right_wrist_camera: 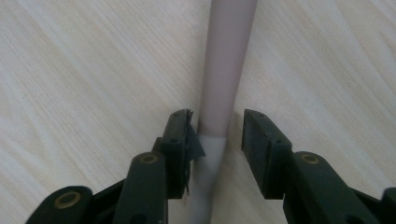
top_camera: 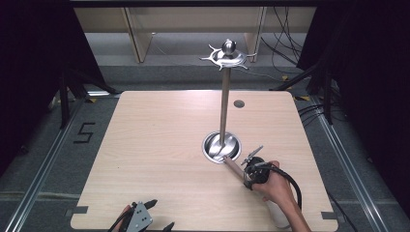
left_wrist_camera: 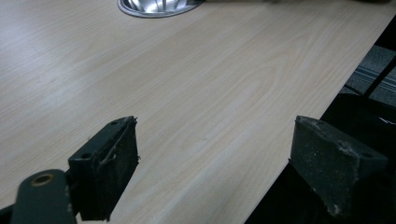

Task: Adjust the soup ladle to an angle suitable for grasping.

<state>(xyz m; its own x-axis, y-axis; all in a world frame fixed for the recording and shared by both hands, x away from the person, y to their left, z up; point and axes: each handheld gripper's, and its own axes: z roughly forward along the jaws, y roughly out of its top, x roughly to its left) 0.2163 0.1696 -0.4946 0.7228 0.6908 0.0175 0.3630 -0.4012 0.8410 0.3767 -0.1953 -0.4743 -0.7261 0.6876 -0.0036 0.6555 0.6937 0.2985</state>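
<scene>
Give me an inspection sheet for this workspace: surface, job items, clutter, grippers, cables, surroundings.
Surface: light wood table, flat, with a small round grommet near the far edge.
Job's things: a pinkish handle lies on the table, its far end at the dish-shaped base of a metal stand topped by a hook ring.
Clutter: nothing seen.
Grippers: right gripper straddles the handle, one pad beside it, a gap at the other, not clamped. Left gripper open over the near table edge, holding nothing.
Cables: a black cable trails from the right gripper; more lie on the floor beyond the table.
Surroundings: black curtains both sides, wooden furniture legs behind, floor rails.
</scene>
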